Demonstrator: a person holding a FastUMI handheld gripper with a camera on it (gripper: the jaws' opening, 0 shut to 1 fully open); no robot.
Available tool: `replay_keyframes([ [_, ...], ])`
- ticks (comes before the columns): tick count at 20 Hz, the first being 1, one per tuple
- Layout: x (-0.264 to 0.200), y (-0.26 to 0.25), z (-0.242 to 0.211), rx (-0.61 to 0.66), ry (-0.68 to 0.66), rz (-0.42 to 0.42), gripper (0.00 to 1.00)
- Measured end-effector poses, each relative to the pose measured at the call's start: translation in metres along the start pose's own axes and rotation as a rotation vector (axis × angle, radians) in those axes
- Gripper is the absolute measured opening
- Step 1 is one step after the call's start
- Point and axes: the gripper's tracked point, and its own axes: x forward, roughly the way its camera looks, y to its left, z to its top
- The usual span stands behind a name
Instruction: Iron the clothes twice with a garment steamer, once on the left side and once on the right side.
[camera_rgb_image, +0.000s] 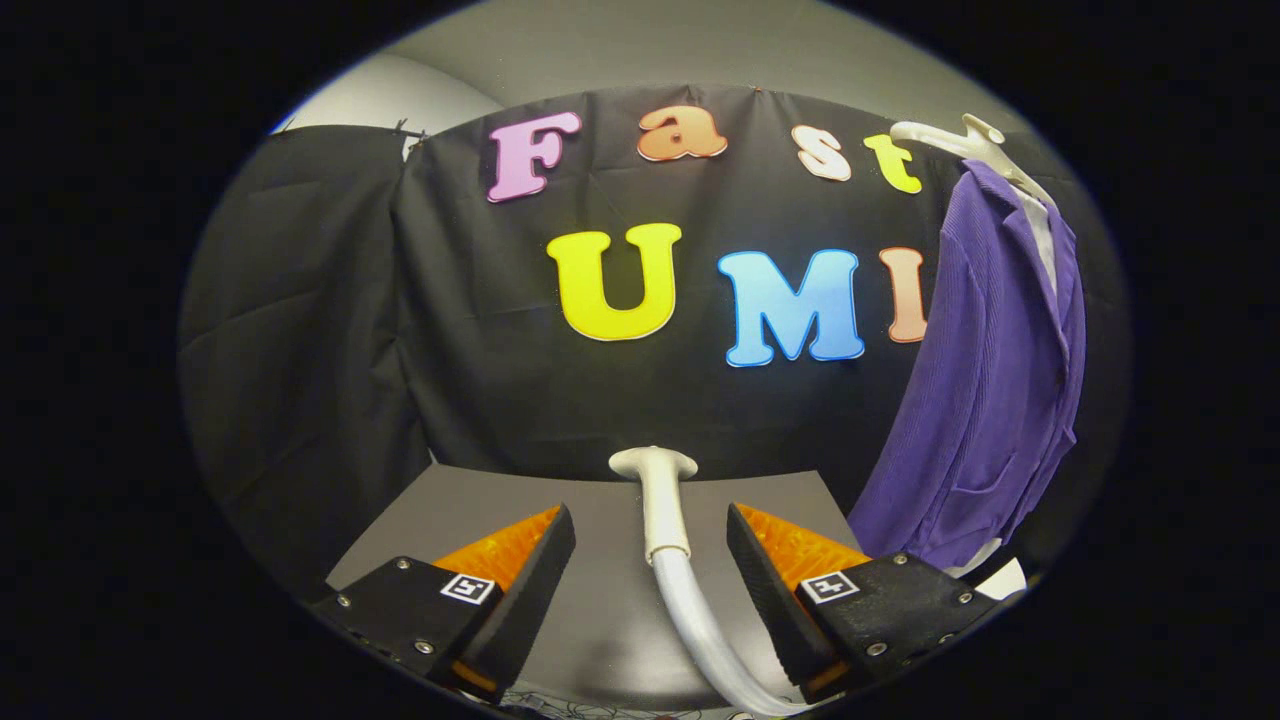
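A: Listing item one, the gripper (650, 575). Condition?

B: Fingers spread wide, pressing on nothing. One finger (515, 590) stands to the left and one to the right, each with a small square marker on its block and a ribbed pad on its inner face.

A: Item two?

B: Garment steamer (662, 505). Pale handle with a flared head at the far end, lying on the table (460, 500) and pointing away toward the booth wall. It sits between the two fingers, with a clear gap on either side, so neither finger touches it.

A: Anything attached?

B: A pale hose (705, 630) joins the near end of the handle and curves back and to the right, passing close by the right finger. Whether hose and finger touch cannot be told.

A: Item three, the clothes?

B: One purple ribbed jacket (990, 380) with a white shirt (1040, 225) showing at the collar opening. It hangs on a pale hanger (965, 140) beyond and to the right of the right finger, in front of the black cloth wall (330, 330). Its hem drops down to about the level of the table's right edge.

A: Distance from steamer to jacket?

B: Well apart. The steamer head lies near the table's far edge, to the left of the jacket.

A: Item four, the surface?

B: Grey tabletop, matte, with the steamer and hose on it.
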Motion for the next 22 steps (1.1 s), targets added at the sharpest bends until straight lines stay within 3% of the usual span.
replay_keyframes([
  [4,0.055,0.002,-0.009,0.057,0.114,-0.046,0.95],
  [12,0.116,-0.013,-0.029,0.217,0.301,-0.11,0.95],
  [16,0.143,-0.007,-0.042,0.297,0.38,-0.094,0.95],
  [19,0.15,0.004,-0.057,0.276,0.44,-0.078,0.95],
  [22,0.155,-0.001,-0.057,0.222,0.424,-0.119,0.88],
])
